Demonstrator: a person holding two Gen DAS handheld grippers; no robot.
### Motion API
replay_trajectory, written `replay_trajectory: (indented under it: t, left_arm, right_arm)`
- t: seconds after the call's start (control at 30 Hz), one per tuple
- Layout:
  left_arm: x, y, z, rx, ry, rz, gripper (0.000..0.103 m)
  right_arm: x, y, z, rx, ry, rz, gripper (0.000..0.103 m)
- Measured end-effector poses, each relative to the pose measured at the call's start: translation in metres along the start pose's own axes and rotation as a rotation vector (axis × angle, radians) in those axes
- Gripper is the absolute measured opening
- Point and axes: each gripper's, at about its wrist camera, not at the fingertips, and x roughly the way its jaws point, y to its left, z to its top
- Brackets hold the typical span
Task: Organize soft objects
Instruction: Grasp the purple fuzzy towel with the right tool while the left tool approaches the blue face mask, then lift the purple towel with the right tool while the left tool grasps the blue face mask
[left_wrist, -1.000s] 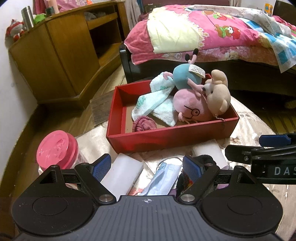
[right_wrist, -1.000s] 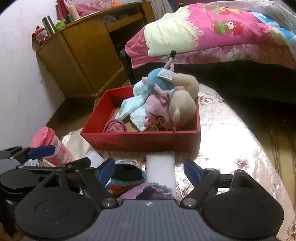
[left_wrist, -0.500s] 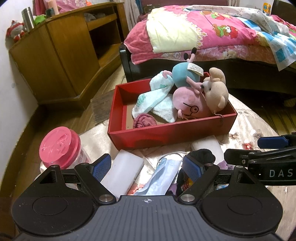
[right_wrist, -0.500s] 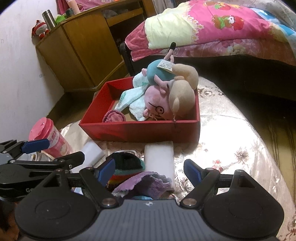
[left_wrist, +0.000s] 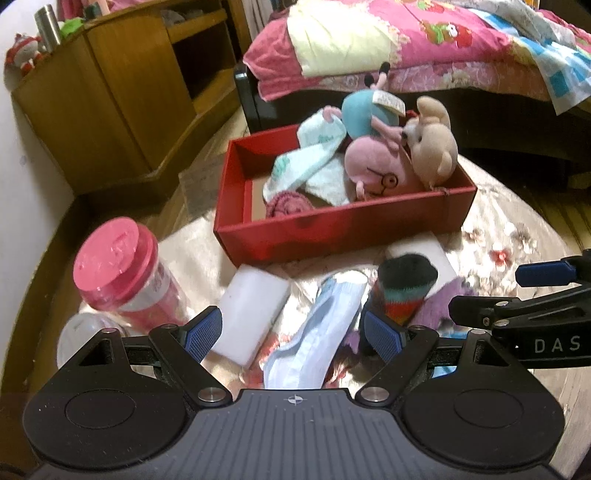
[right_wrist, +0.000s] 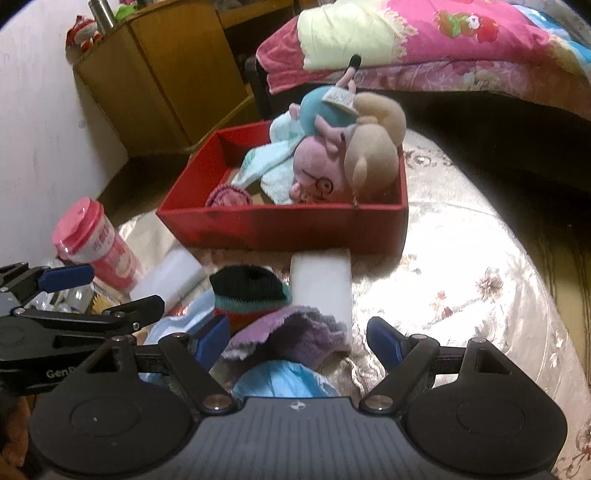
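Both tools hang over the near edge of the round table (right_wrist: 480, 258), with its shiny flowered cloth. The left tool (left_wrist: 291, 334) stands spread wide, pinching nothing; the pale blue face mask (left_wrist: 317, 332) lies between its fingers without touching either pad, and the white sponge (left_wrist: 251, 314) lies just beyond its left finger. The striped knit sock (left_wrist: 402, 288) sits just beyond its right finger.

The right tool (right_wrist: 297, 338) is also spread and grips nothing. The purple cloth (right_wrist: 291, 336) lies crumpled between its fingers, closer to the left pad, with a second white sponge (right_wrist: 321, 280) just past it and a blue cloth (right_wrist: 284, 380) beneath.

Farther back, toward the table's far edge, the red box (left_wrist: 332, 225) holds a pink pig plush (left_wrist: 373, 166), a beige plush (left_wrist: 432, 147), a pale towel (left_wrist: 310, 162) and a rolled pink cloth (left_wrist: 288, 203). A pink-lidded jar (left_wrist: 118, 266) stands near the left edge.
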Motion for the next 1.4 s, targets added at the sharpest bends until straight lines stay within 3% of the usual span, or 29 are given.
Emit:
replay_trajectory:
  t: [0.2,0.6,0.7,0.87,1.0,1.03,1.07,1.17,1.4]
  left_arm:
    - [0.011,0.004,-0.009,-0.011,0.065,-0.041,0.082]
    - [0.013,0.012,-0.009,-0.045,0.086,-0.068,0.083]
    - [0.011,0.017,-0.008,-0.062,0.086,-0.083,0.083]
    - [0.013,0.026,-0.006,-0.109,0.097,-0.102,0.083]
    - [0.012,0.023,-0.006,-0.100,0.100,-0.119,0.083]
    - [0.011,0.023,-0.006,-0.097,0.100,-0.121,0.083]
    - [0.011,0.023,-0.007,-0.097,0.100,-0.121,0.083]
    - [0.010,0.026,-0.005,-0.110,0.099,-0.130,0.083]
    - [0.009,0.026,-0.005,-0.117,0.103,-0.151,0.082]
  right_arm:
    - [0.012,0.002,-0.009,-0.031,0.056,-0.006,0.054]
    - [0.050,0.006,-0.027,-0.099,0.183,-0.023,0.054]
    - [0.049,-0.001,-0.025,-0.049,0.184,-0.019,0.054]
    - [0.040,-0.007,-0.010,-0.007,0.109,0.025,0.054]
    - [0.068,-0.004,-0.008,0.041,0.169,0.065,0.053]
    - [0.073,-0.005,-0.009,0.048,0.169,0.056,0.042]
    - [0.075,-0.006,-0.008,0.048,0.169,0.059,0.018]
    - [0.068,-0.012,-0.006,0.103,0.164,0.130,0.000]
    - [0.026,-0.011,-0.004,0.113,0.106,0.247,0.000]
